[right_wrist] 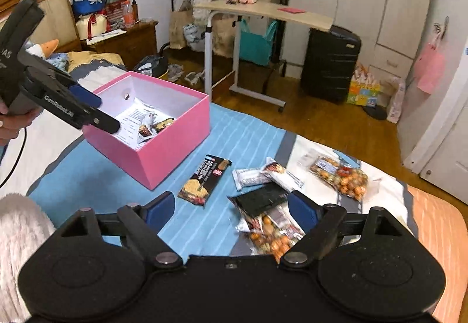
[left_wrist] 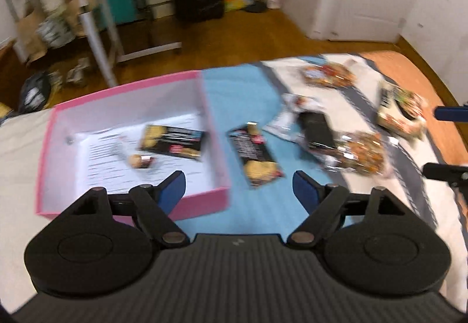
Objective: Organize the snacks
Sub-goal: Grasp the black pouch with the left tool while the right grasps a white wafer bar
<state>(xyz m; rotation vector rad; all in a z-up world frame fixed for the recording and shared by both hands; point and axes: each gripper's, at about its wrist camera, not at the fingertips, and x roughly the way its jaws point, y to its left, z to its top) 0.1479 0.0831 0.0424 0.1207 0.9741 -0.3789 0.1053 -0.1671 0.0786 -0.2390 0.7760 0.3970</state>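
Left gripper (left_wrist: 239,187) jaws wide apart, empty, above near wall of pink box (right_wrist: 163,153); right gripper (right_wrist: 231,206) jaws spread, empty, over snack pile (right_wrist: 272,220) on blue bedspread (right_wrist: 222,220). Box holds few snack packs (left_wrist: 172,141); black cracker pack (right_wrist: 204,179) lies just beside box, outside

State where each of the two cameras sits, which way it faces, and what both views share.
Left wrist: sits on the left claw, looking down over the pink box; the right claw's tips show at the right edge.
Right wrist: sits on the right claw, looking down at loose snack packets; a hand holding the left claw shows.
Shared: box, packets, bedspread, rolling desk.
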